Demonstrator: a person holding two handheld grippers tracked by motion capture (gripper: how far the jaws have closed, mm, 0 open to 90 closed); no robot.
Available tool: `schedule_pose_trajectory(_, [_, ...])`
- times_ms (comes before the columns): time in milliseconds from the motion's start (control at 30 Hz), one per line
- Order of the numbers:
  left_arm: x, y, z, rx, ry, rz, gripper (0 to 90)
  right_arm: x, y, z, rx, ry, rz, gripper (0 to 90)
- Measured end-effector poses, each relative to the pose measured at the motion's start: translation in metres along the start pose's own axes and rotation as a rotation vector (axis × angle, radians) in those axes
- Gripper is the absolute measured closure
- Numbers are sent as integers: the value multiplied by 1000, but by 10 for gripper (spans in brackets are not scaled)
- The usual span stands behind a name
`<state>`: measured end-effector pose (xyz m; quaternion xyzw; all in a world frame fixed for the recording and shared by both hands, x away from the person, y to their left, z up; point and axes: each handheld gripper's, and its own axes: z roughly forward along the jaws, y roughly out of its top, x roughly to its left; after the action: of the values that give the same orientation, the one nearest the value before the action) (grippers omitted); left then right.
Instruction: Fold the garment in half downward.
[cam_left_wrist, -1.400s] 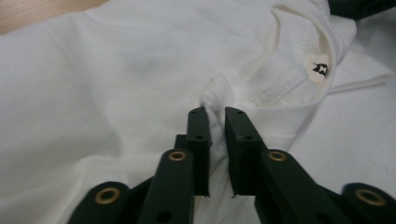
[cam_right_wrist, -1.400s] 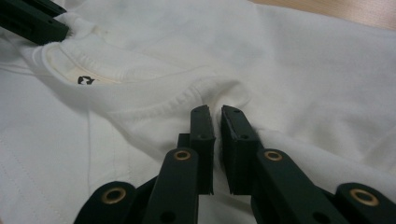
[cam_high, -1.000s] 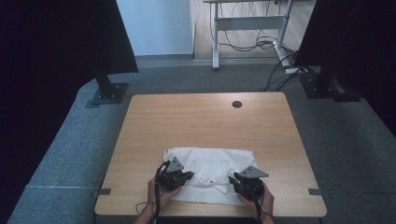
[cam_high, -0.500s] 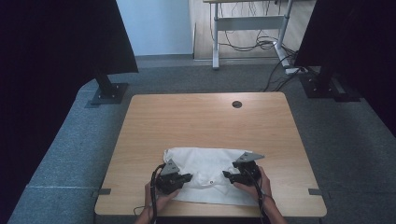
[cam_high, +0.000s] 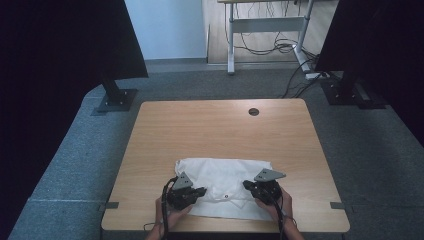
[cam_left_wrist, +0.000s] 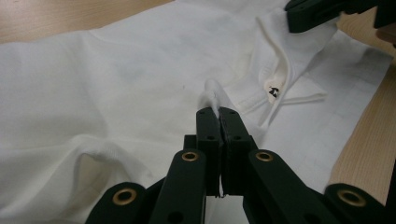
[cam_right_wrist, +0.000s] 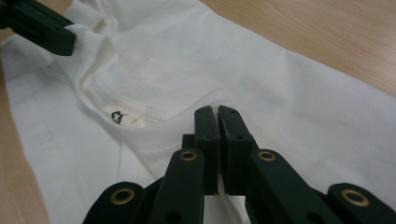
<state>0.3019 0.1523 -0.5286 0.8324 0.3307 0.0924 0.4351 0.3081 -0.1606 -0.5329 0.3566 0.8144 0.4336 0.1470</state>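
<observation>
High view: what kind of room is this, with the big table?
Probably a lab or office workroom set up for recording. A plain wooden table stands on grey carpet, dark screens on stands flank it, and a desk frame with loose cables sits behind. A white shirt lies on the table.

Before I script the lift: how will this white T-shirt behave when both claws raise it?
Probably floppy: the white T-shirt already wrinkles and bunches where the left claw pinches a tuft. Likely light, being thin cloth lying flat on the table. It should sag between the left and the right claw, not hold shape.
</observation>
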Motion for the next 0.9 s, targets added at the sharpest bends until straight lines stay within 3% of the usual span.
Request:
schedule_pose_trajectory(500, [-7,-12,-8,4,-18,-16,872,27,-23,-40,-55,-4,2,867])
schedule_pose_trajectory(900, [-20,-34,-18,32,-27,-12,855,37,-50,-51,0,12,8,839])
